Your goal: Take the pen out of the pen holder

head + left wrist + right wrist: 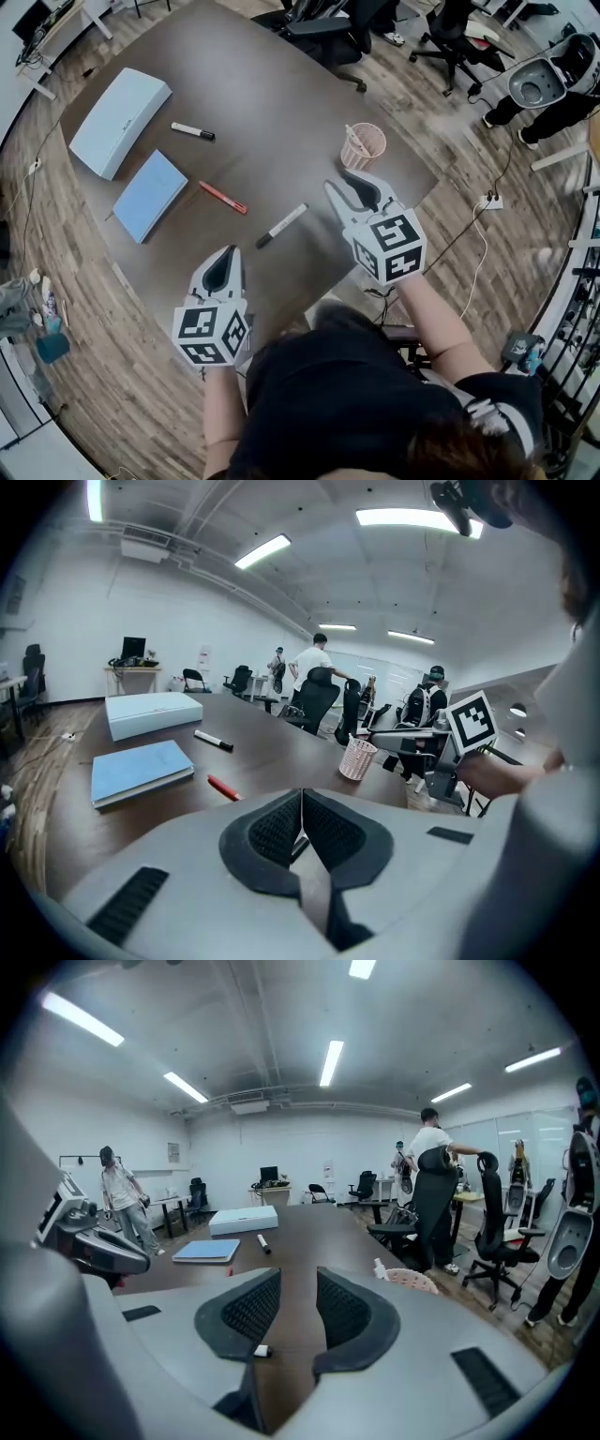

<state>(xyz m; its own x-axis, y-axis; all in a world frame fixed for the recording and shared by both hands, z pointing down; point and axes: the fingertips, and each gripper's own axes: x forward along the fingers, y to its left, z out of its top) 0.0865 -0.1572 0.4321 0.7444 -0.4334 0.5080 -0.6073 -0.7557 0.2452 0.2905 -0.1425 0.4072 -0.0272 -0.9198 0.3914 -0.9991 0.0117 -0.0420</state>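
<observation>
Closest in, the person's dark top point(347, 394) fills the near edge, both arms reaching over the brown table point(281, 103). Left gripper point(227, 255) hovers with its jaws pressed together on nothing. Right gripper point(341, 182) has its jaws spread wide and empty, tips just short of the pink mesh pen holder point(367, 152), where one pale pen point(354, 137) stands. A black-capped marker point(282, 225), a red pen point(222, 197) and another marker point(192, 131) lie loose beside a blue notebook point(150, 195) and a white box point(120, 120).

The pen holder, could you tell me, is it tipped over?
No, the pen holder stands upright on the table, a pen inside it.
</observation>
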